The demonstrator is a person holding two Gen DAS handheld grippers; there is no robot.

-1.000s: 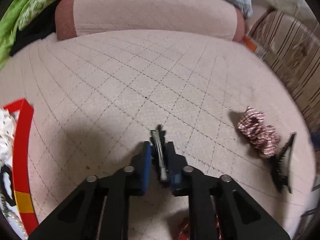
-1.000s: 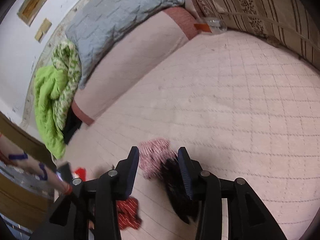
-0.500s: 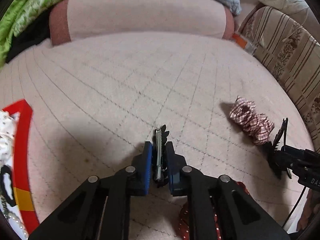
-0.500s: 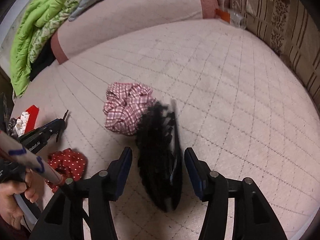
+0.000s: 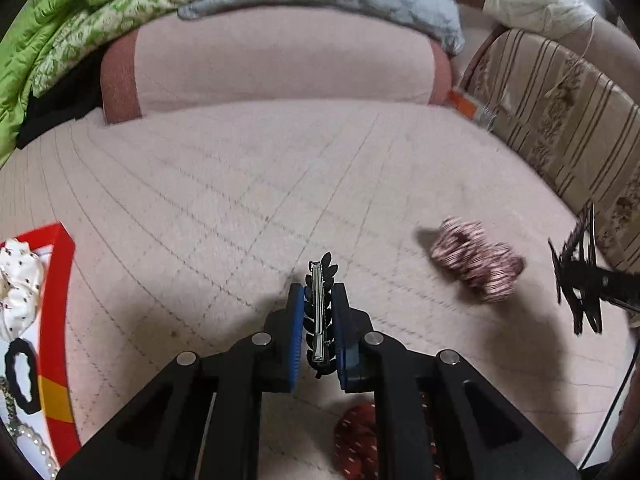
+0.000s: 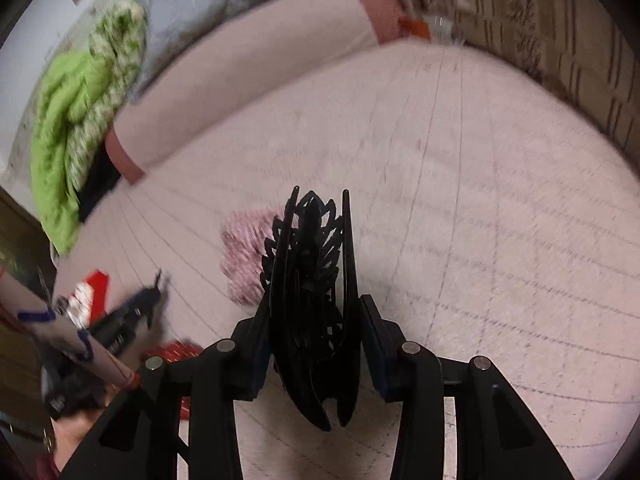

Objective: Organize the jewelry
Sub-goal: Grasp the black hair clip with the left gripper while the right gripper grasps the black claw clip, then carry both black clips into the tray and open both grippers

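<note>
My left gripper [image 5: 317, 294] is shut on a small black leaf-shaped hair clip [image 5: 319, 274] with a metal bar, held above the pink quilted bed. In the right wrist view a large black claw clip [image 6: 310, 248] stands between the fingers of my right gripper [image 6: 314, 320]. Its jaws are closing, the pads press the clip's sides, and the clip is off the bed. The left wrist view shows this claw clip [image 5: 576, 276] in the air at the right edge. A checked scrunchie [image 5: 476, 264] lies on the bed, and a red dotted scrunchie [image 5: 356, 440] lies under my left fingers.
A red-rimmed tray [image 5: 56, 308] at the left holds a white scrunchie [image 5: 16, 280], a black scrunchie [image 5: 20, 372] and pearls [image 5: 36, 448]. A pink bolster [image 5: 280, 60], a green blanket [image 5: 60, 20] and a striped cushion [image 5: 560, 120] border the bed. A plastic bottle [image 5: 472, 108] lies at the back right.
The right gripper has closed around the black claw clip and raised it off the bed beside the checked scrunchie. The left gripper has risen a little with the small clip.
</note>
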